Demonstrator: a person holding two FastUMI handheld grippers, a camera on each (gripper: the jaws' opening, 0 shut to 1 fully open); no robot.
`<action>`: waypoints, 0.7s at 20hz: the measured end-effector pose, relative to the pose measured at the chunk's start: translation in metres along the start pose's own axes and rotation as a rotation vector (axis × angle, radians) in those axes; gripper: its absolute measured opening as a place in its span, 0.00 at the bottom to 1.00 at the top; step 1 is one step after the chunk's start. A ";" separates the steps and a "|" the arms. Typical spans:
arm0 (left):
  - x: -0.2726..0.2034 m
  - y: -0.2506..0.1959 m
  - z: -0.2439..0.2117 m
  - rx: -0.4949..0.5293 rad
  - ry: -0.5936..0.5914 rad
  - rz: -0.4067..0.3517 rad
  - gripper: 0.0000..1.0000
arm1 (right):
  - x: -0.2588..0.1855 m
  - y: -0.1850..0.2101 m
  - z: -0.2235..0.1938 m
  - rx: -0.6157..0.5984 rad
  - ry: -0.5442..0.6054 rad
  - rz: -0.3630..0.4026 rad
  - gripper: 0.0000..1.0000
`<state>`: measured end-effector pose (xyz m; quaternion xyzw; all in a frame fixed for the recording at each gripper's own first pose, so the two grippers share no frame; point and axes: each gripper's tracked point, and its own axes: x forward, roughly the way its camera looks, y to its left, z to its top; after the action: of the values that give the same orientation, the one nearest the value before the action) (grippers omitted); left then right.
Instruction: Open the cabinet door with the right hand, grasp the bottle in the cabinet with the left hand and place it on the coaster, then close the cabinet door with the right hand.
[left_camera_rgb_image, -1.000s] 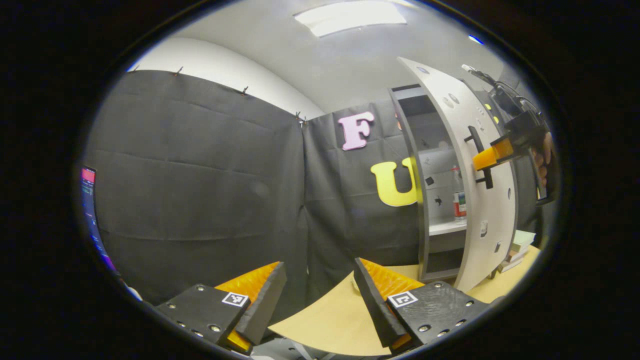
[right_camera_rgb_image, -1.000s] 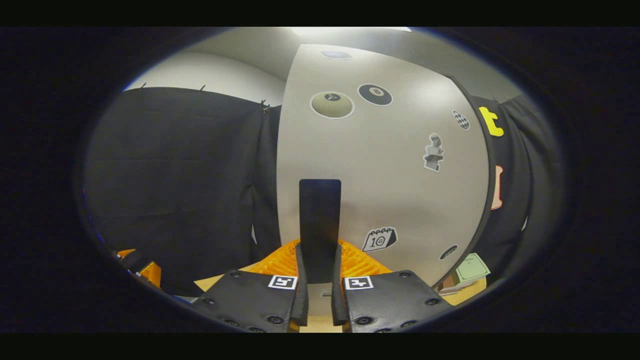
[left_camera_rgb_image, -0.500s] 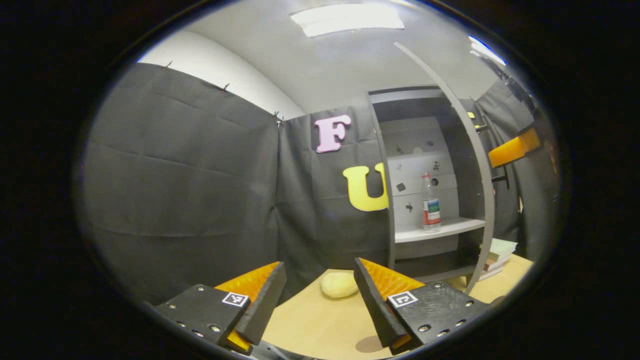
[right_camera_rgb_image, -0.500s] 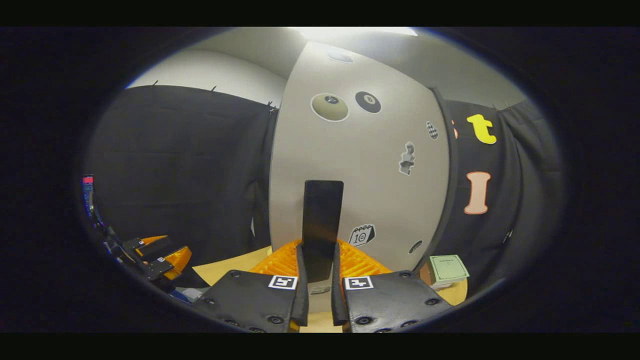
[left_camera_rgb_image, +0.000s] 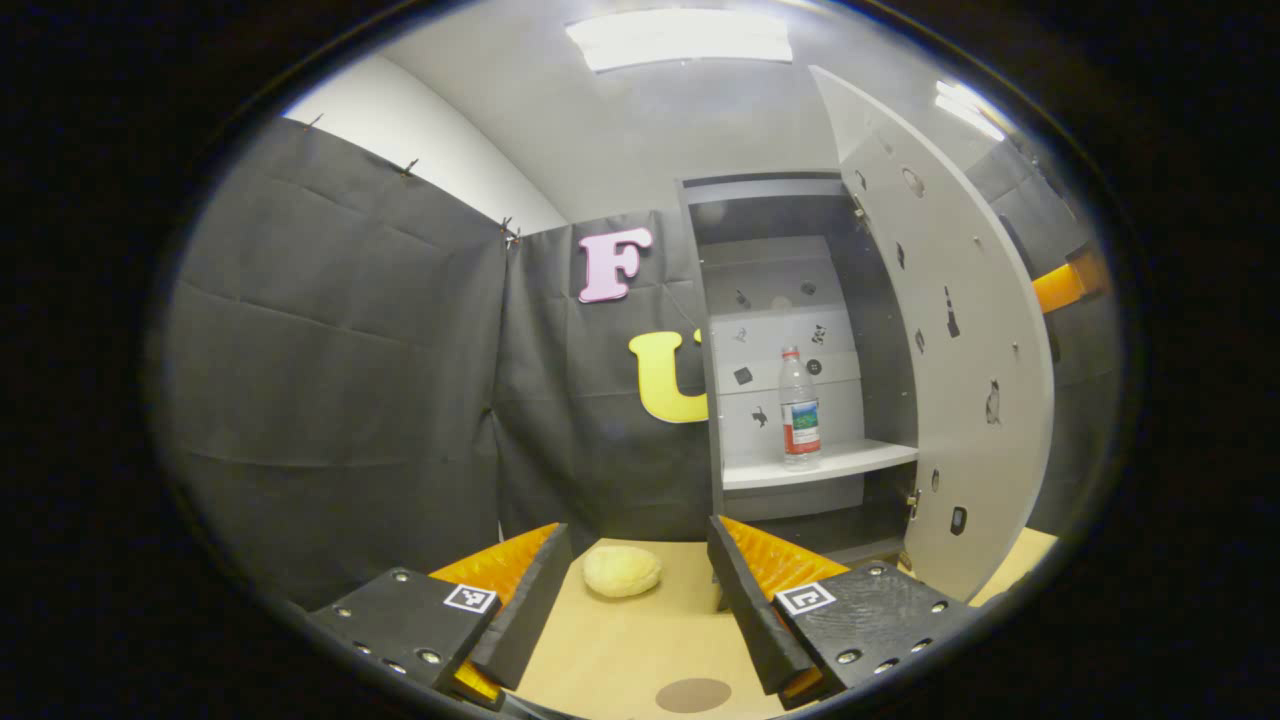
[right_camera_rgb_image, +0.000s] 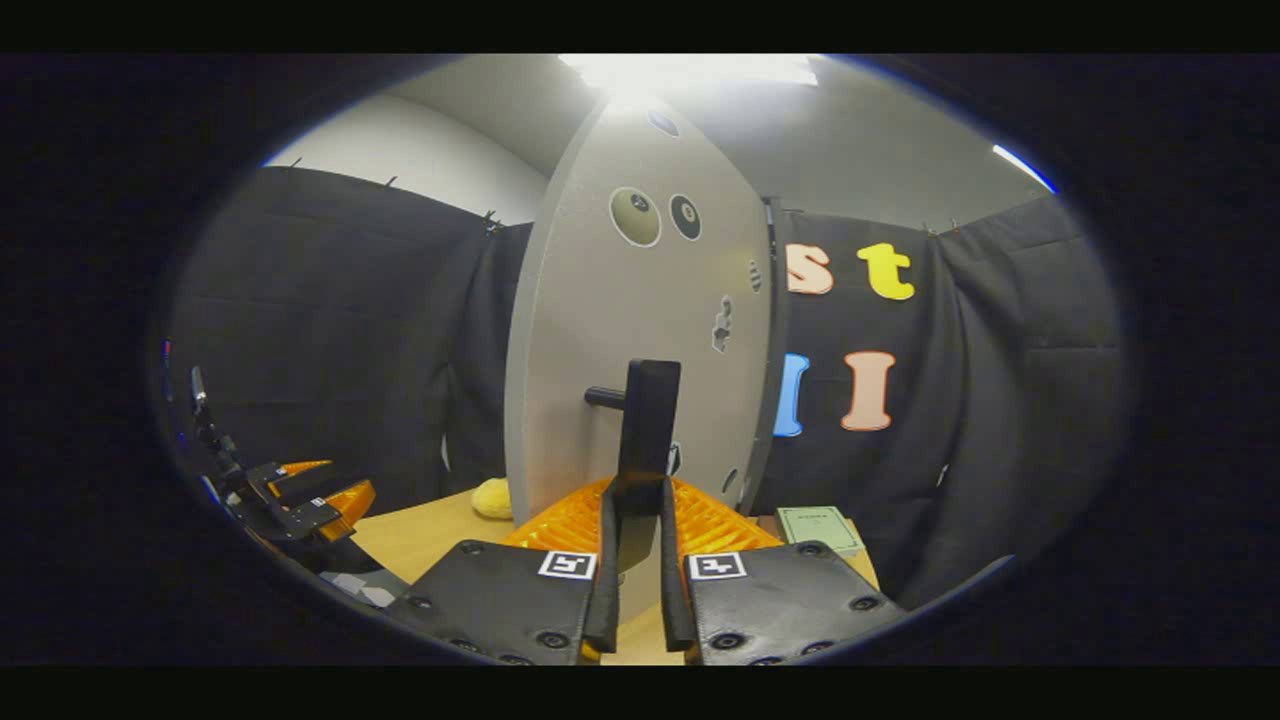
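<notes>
The grey cabinet (left_camera_rgb_image: 770, 210) stands open at the back of the wooden table. A clear bottle (left_camera_rgb_image: 799, 408) with a red and white label stands upright on its white shelf (left_camera_rgb_image: 850, 462). The cabinet door (left_camera_rgb_image: 960, 350) is swung out to the right. In the right gripper view my right gripper (right_camera_rgb_image: 637, 530) is shut on the door's black handle (right_camera_rgb_image: 647, 430), with the door (right_camera_rgb_image: 620, 330) seen edge-on behind it. My left gripper (left_camera_rgb_image: 640, 570) hovers open over the table, well short of the cabinet. A round brown coaster (left_camera_rgb_image: 693, 694) lies on the table between its fingers.
A yellow sponge-like lump (left_camera_rgb_image: 621, 571) lies on the table (left_camera_rgb_image: 650, 640) in front of the cabinet. A green booklet on stacked books (right_camera_rgb_image: 818, 526) sits to the right of the door. My left gripper (right_camera_rgb_image: 300, 500) shows at the far left of the right gripper view.
The door has swung from nearly edge-on to wide open, pulled by my right gripper. The whole bottle and shelf have come into sight. My left gripper has turned toward the cabinet; the coaster came into view.
</notes>
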<state>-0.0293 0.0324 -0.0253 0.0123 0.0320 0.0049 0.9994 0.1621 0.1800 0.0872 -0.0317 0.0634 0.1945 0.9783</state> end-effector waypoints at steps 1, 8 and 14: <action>0.001 -0.005 -0.001 -0.005 0.003 -0.010 0.85 | -0.002 -0.009 0.000 0.001 -0.002 -0.038 0.17; 0.010 -0.013 -0.022 -0.011 0.042 -0.038 0.83 | -0.025 -0.072 -0.005 0.120 -0.032 -0.226 0.04; 0.021 -0.006 -0.040 -0.008 0.084 -0.036 0.83 | -0.050 -0.087 -0.002 0.069 -0.099 -0.272 0.63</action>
<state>-0.0111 0.0273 -0.0668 0.0076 0.0740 -0.0123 0.9972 0.1495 0.0806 0.0957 0.0031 0.0169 0.0594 0.9981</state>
